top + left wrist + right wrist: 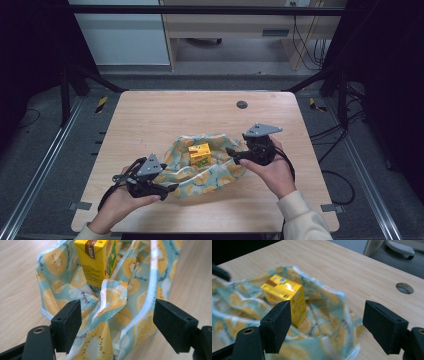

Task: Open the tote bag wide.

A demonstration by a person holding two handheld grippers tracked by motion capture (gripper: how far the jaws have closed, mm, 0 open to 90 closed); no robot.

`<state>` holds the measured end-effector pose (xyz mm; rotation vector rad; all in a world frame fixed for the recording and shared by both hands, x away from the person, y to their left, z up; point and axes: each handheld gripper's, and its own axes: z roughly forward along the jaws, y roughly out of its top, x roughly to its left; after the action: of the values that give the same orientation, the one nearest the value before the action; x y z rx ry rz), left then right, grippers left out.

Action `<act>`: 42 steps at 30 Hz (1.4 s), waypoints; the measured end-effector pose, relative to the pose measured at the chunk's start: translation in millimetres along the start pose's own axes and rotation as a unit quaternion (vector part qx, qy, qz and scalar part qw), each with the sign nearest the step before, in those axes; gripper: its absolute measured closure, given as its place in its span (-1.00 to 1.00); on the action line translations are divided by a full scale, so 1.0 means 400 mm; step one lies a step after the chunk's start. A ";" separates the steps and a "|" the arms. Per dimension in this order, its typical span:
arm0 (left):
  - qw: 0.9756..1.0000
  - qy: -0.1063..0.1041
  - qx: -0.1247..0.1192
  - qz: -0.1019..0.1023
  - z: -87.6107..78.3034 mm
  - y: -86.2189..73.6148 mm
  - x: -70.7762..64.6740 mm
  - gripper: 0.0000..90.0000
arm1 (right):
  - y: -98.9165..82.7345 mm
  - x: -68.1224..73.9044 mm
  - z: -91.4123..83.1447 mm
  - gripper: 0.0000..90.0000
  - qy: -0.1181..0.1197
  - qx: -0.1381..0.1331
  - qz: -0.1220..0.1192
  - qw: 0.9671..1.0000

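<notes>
table (150,115): pale matt wood grain | bag (112,322): thin glossy printed cloth | carton (96,258): glossy yellow paperboard

The high view looks forward and down over the whole table (150,115). Each gripper view sits low and close, aimed inward from its side. All three share the patterned bag (220,172) (117,302) (324,322) and yellow carton (199,154) (98,262) (287,297).

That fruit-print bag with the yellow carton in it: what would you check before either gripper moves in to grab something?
1. Left gripper open: ok, jaws wide apart.
2. Right gripper open: ok.
3. Carton standing upright in the bag: ok.
4. Bag edge between the left jaws: ok, a white-trimmed fold lies there.
5. Bag mouth open enough: cannot tell, the cloth is crumpled round the carton.
6. Table beyond the bag free of clutter: ok.
</notes>
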<state>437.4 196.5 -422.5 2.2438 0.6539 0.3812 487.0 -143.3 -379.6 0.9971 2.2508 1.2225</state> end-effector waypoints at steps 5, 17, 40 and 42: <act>1.000 -0.006 -0.006 -0.001 0.029 0.014 -0.004 -0.51 | -0.036 0.034 -0.006 -0.51 0.020 0.012 -0.015 1.000; 0.996 0.090 -0.001 0.018 0.019 0.069 0.132 -0.44 | -0.078 0.106 0.062 -0.72 0.040 0.042 -0.054 0.997; 0.995 0.080 0.039 -0.039 0.137 0.035 0.215 0.99 | -0.140 0.099 0.060 0.98 0.061 0.065 -0.060 0.994; 0.995 0.087 0.027 -0.040 0.121 0.031 0.213 0.99 | -0.149 0.095 0.034 0.99 0.055 0.061 -0.061 0.995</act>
<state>533.9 208.6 -440.1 2.2445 0.8512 0.5282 446.3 -129.4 -437.2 0.8394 2.4577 1.1262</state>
